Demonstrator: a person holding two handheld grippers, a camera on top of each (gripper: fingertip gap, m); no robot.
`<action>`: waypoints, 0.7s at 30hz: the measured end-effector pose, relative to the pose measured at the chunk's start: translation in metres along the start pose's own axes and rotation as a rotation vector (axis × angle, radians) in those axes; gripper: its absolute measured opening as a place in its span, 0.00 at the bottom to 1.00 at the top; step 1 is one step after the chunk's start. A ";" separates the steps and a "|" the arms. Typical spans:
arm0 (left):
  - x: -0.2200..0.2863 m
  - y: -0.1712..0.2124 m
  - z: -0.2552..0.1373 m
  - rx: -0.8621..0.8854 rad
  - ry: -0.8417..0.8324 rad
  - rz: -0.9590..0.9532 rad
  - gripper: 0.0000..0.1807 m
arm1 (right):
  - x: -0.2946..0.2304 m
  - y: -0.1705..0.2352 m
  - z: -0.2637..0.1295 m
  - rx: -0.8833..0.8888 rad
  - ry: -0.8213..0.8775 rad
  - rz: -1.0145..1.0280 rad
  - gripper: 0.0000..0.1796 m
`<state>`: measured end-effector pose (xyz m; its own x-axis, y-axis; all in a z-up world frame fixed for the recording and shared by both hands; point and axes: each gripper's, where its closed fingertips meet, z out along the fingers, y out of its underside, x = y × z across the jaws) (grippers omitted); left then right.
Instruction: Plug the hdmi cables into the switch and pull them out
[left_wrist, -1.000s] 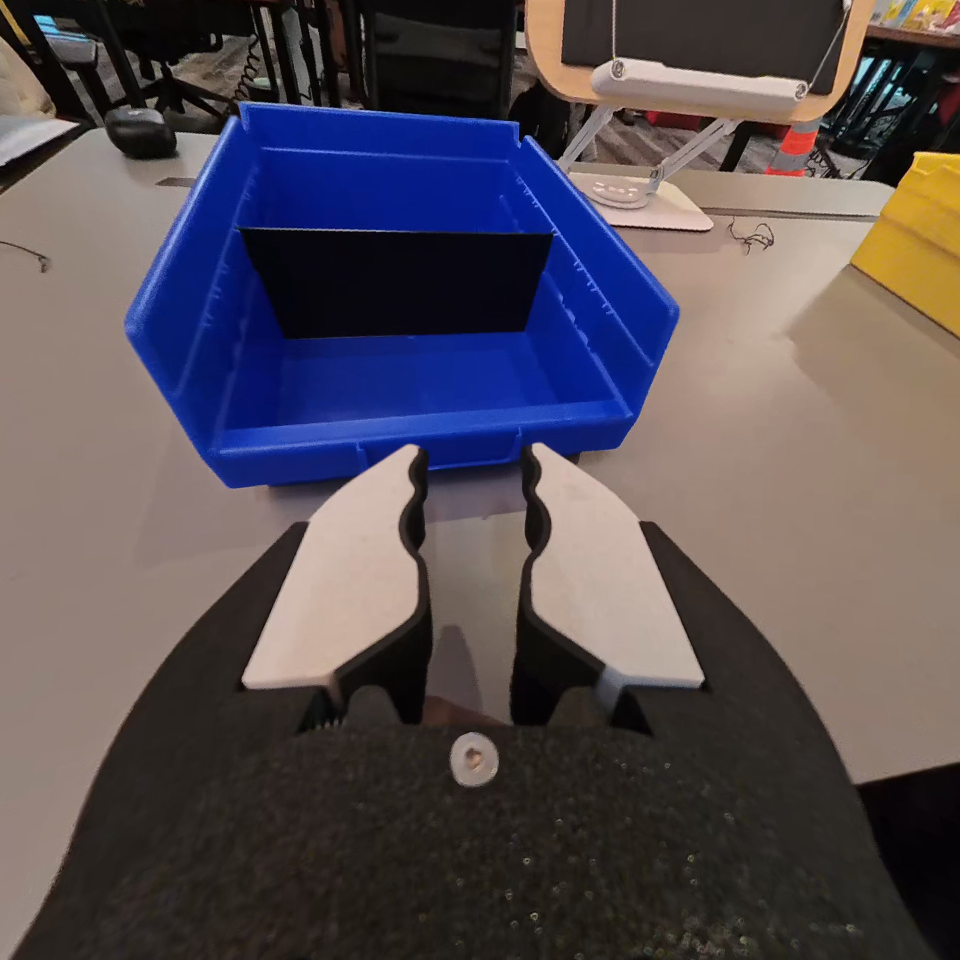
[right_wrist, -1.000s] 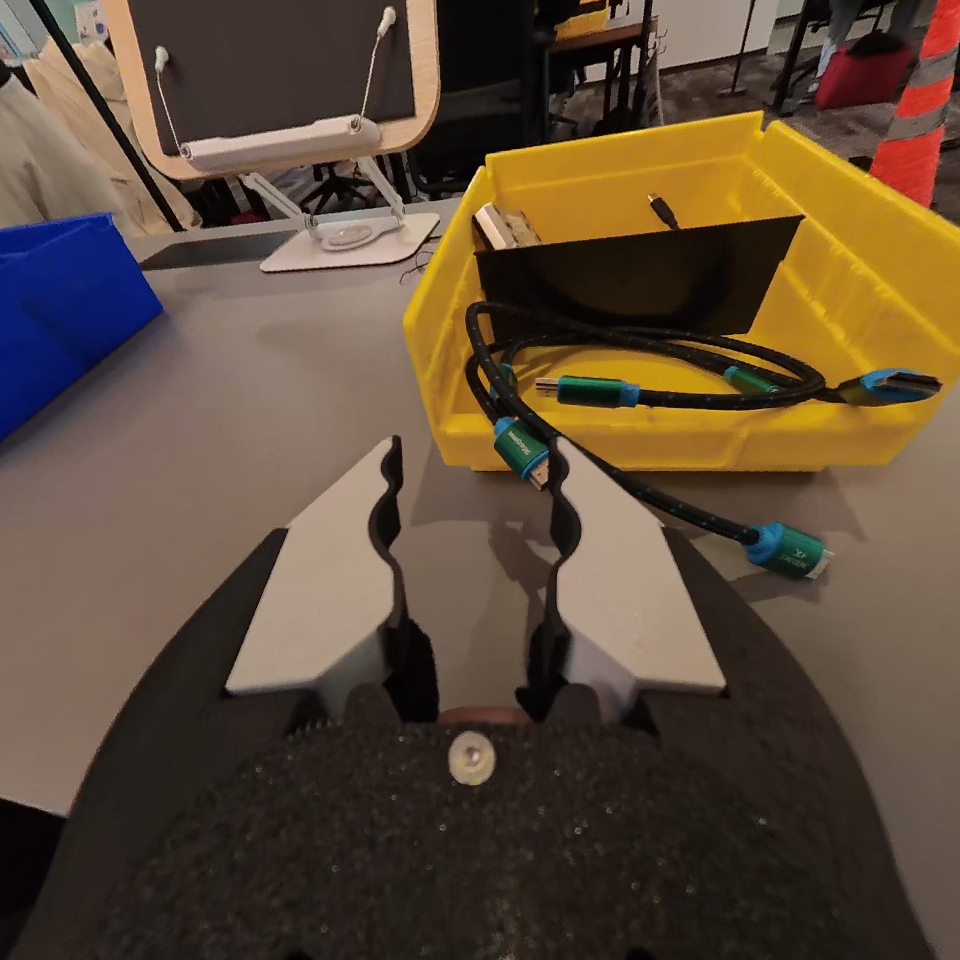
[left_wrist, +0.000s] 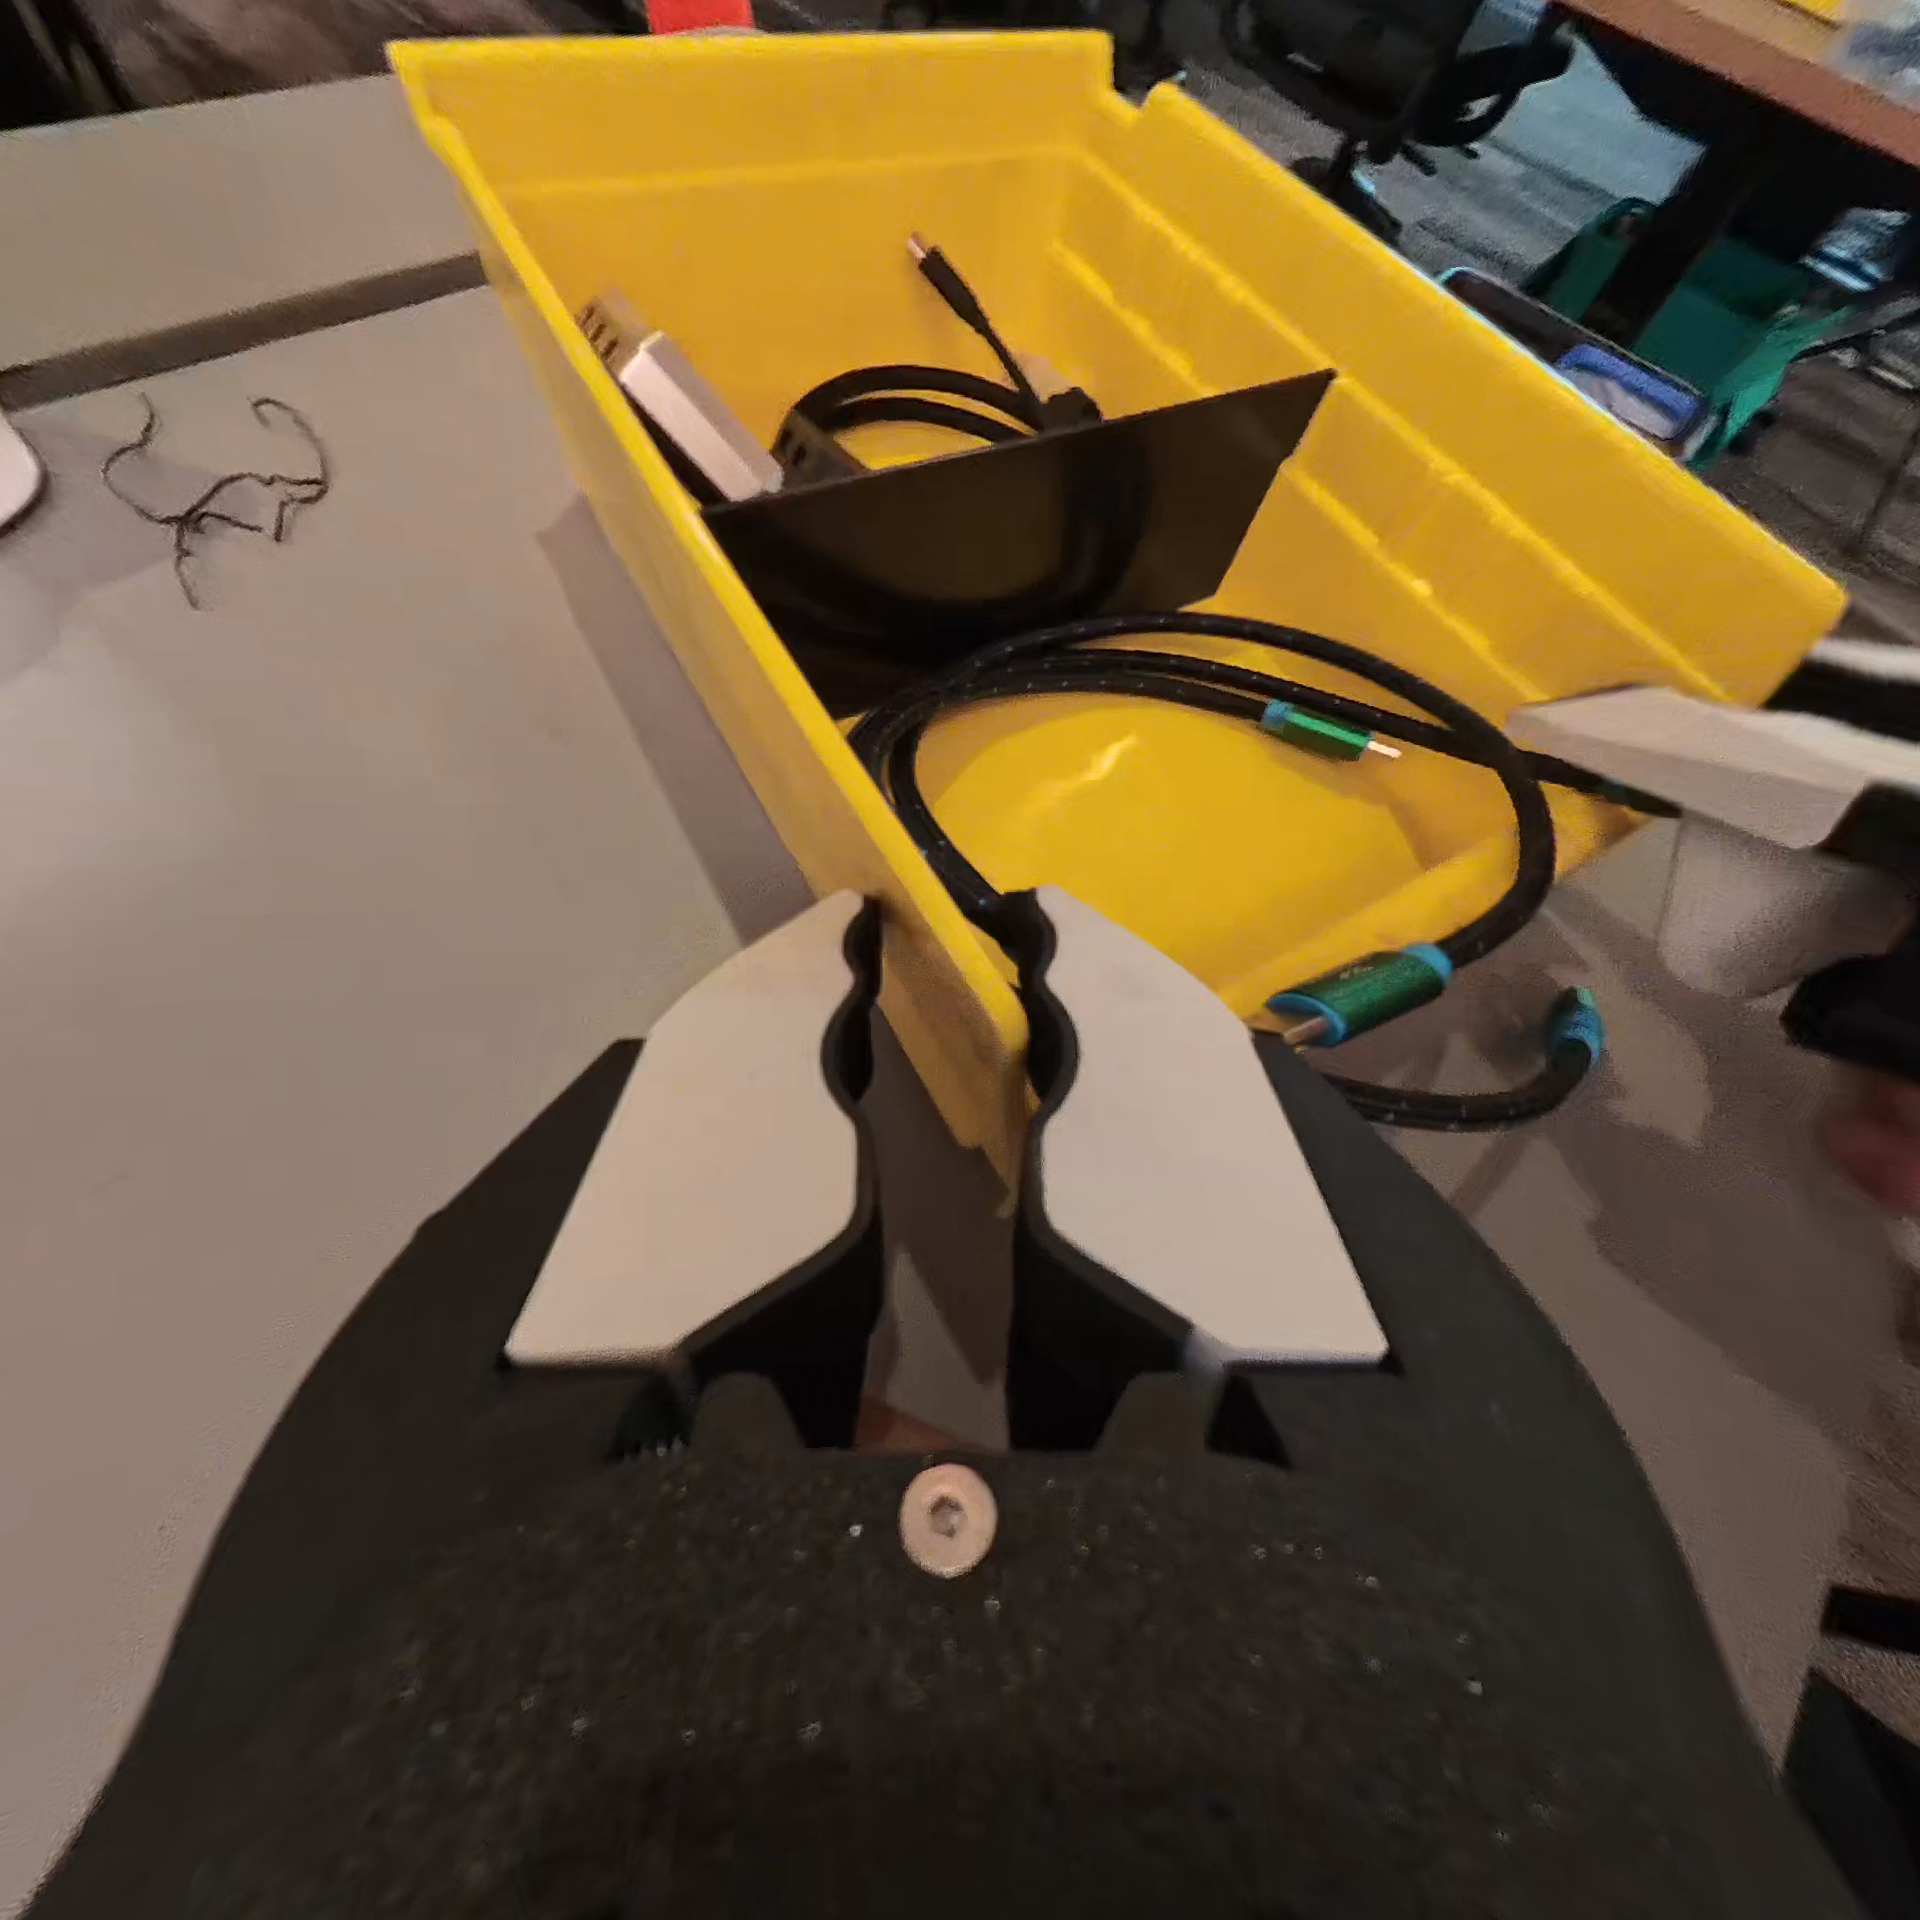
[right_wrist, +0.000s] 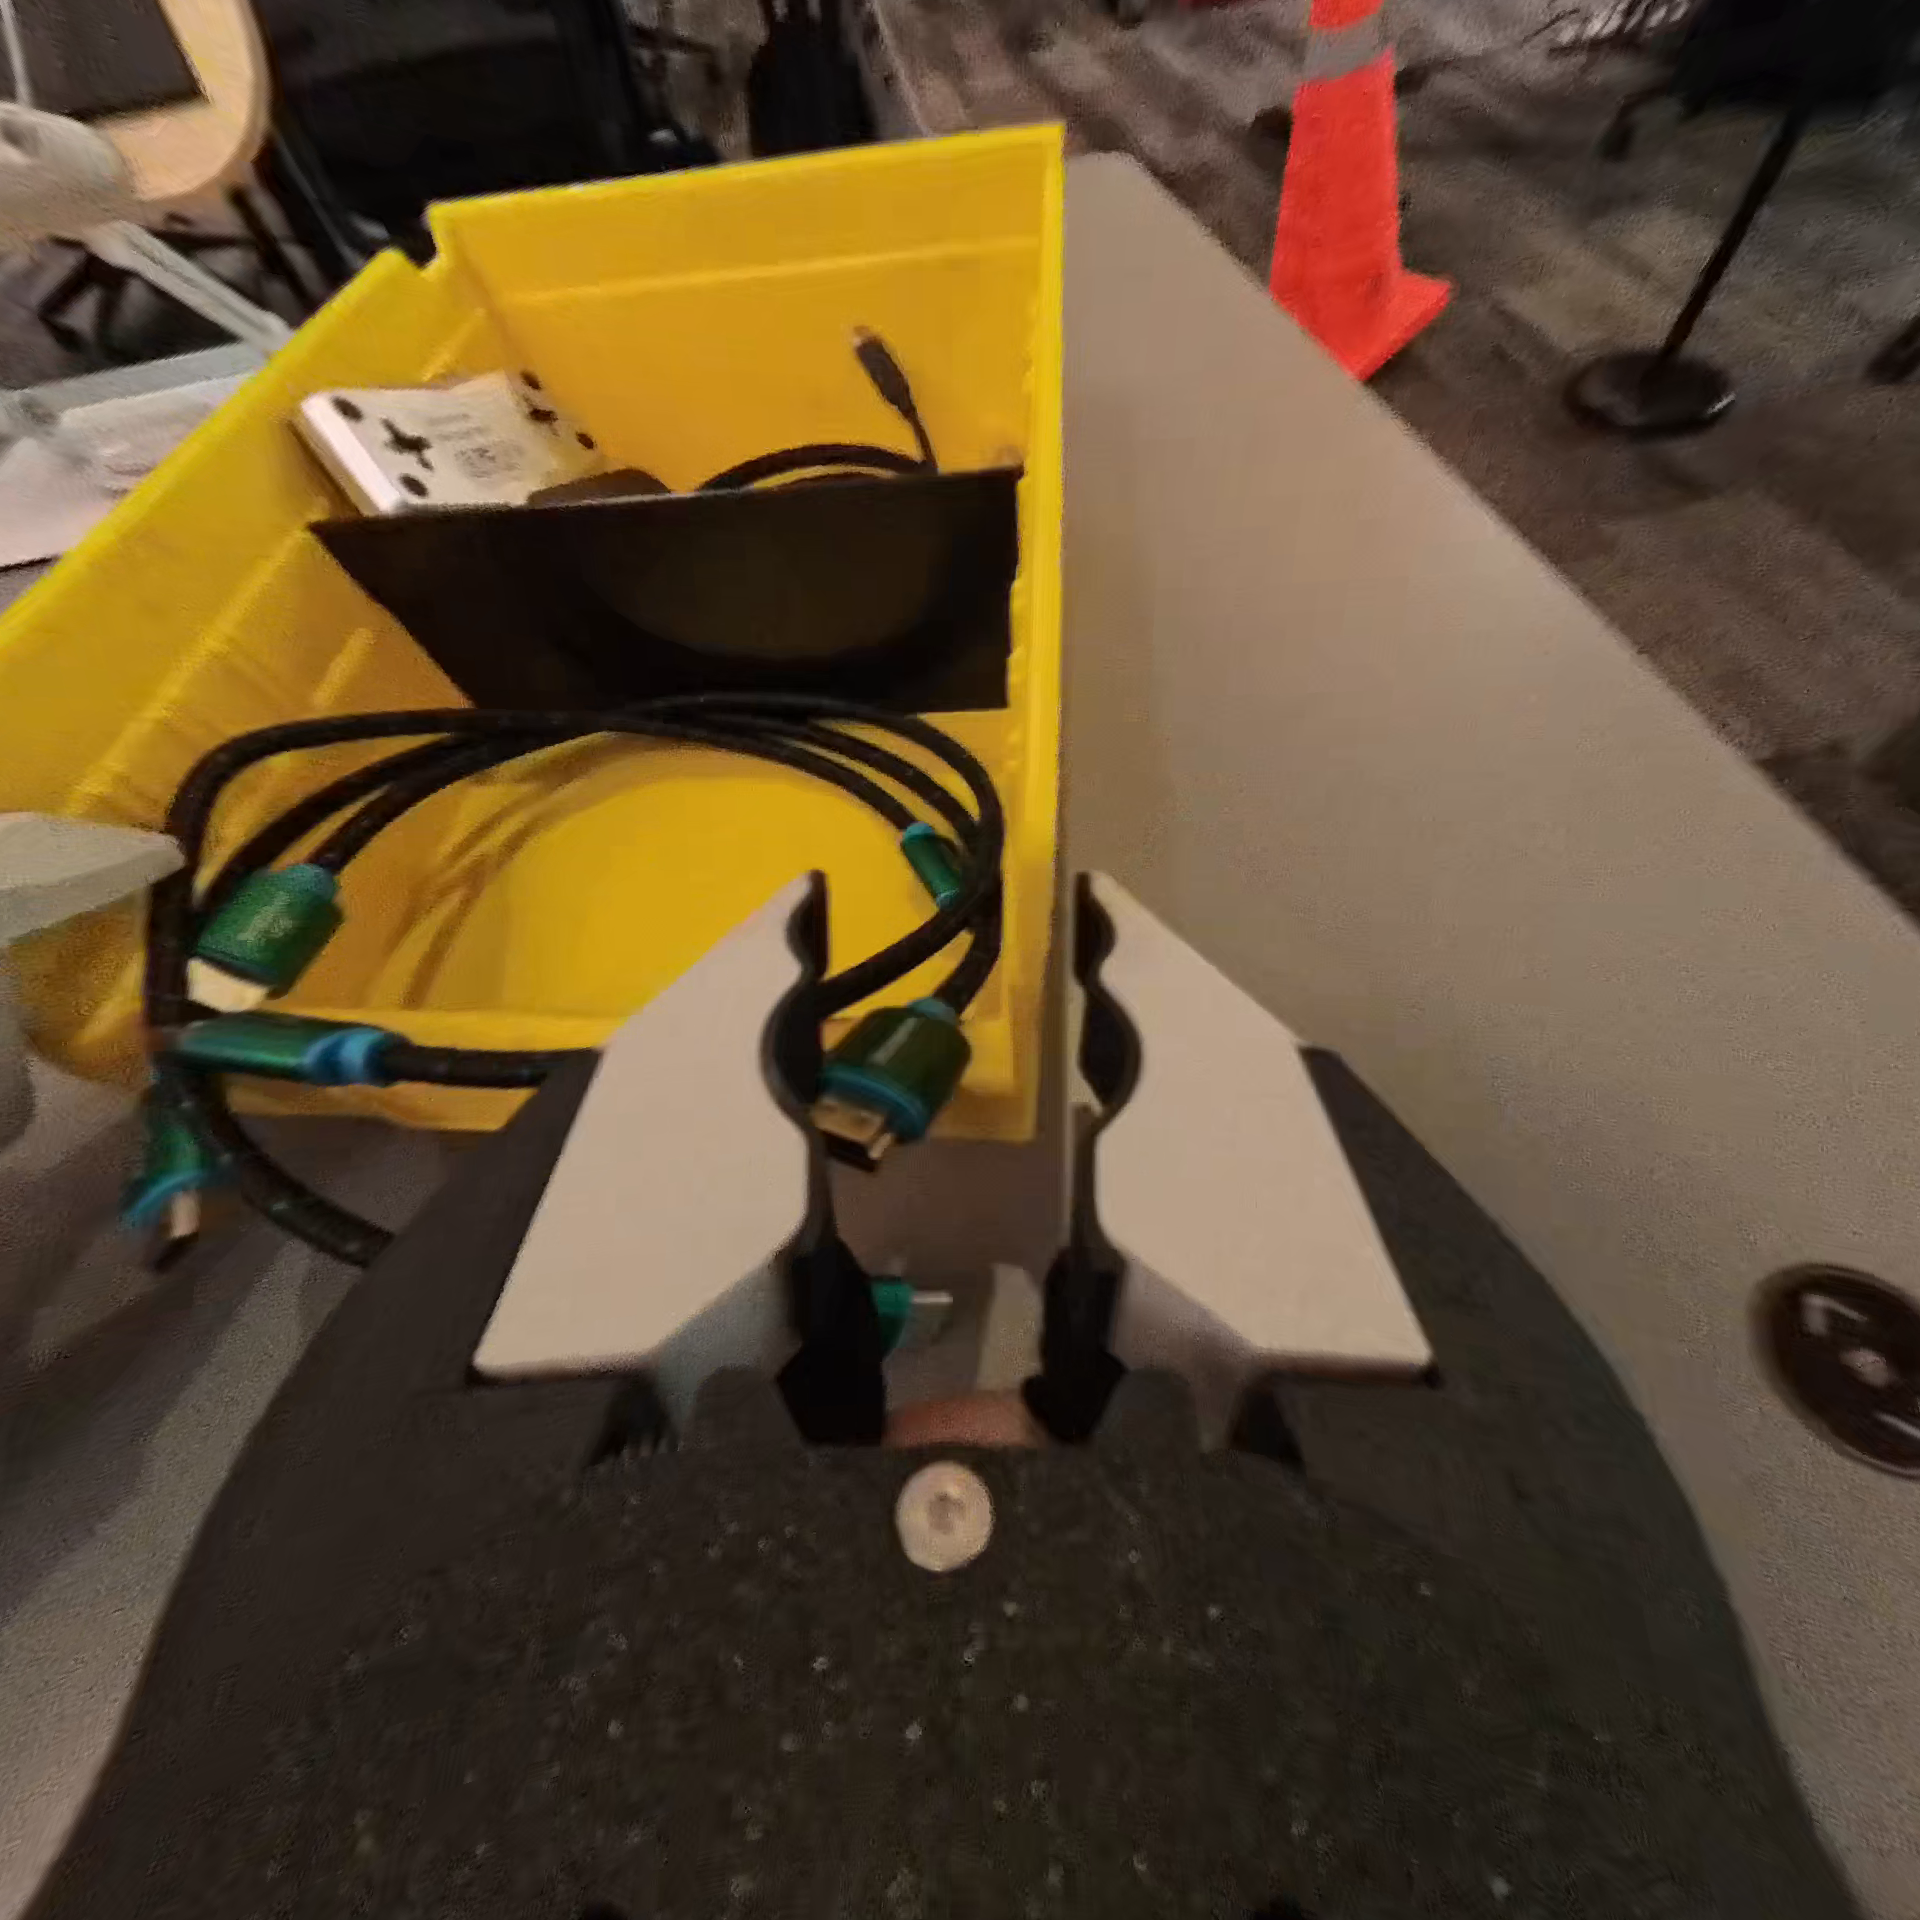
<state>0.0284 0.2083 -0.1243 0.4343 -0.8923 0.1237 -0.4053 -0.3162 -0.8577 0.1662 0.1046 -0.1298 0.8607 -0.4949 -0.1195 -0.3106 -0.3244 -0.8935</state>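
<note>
— What have the left fingers got?

— My left gripper (left_wrist: 948, 925) straddles the near corner of the yellow bin (left_wrist: 1434, 488), its thin, smooth plastic side wall standing in the gap between my pale, wavy-edged fingers (left_wrist: 1164, 1122). They are parted about a wall's thickness plus a bit; I can't tell whether they actually press on it.

— And the right?

— My right gripper (right_wrist: 948, 894) is spread wider, over the bin's other front corner. One finger sits inside the wall, the other outside over the matte grey tabletop (right_wrist: 1403, 727). It holds nothing.

— Where are the cables?

— The HDMI cables (left_wrist: 1143, 649), black and braided with speckled weave, loop on the bin's glossy floor in the front compartment. Metallic green plugs with blue collars: one (right_wrist: 894, 1075) lies right between my right fingers, others spill over the low front lip onto the tabletop.

— The switch?

— Behind the flat black divider (left_wrist: 997, 520), in the rear compartment: a silvery boxy switch (left_wrist: 691, 416) leaning against the side wall, beside a coil of smooth black cord (left_wrist: 904, 400).

— Anything else?

— An orange traffic cone (right_wrist: 1340, 218) on the carpet beyond.
</note>
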 end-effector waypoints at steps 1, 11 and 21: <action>-0.002 0.000 -0.001 -0.012 -0.047 0.035 0.12 | -0.003 0.001 0.002 -0.006 -0.015 0.044 0.19; -0.073 0.028 -0.127 0.113 -0.353 0.004 0.05 | -0.116 -0.021 -0.034 0.138 -0.052 -0.104 0.07; -0.167 0.086 -0.197 0.080 -0.589 -0.033 0.05 | -0.249 0.035 -0.002 0.000 -0.306 -0.204 0.09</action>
<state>-0.2373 0.2671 -0.1202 0.8281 -0.5460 -0.1269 -0.3320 -0.2953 -0.8959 -0.0599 0.2146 -0.1304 0.9858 -0.1560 -0.0628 -0.1201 -0.3916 -0.9122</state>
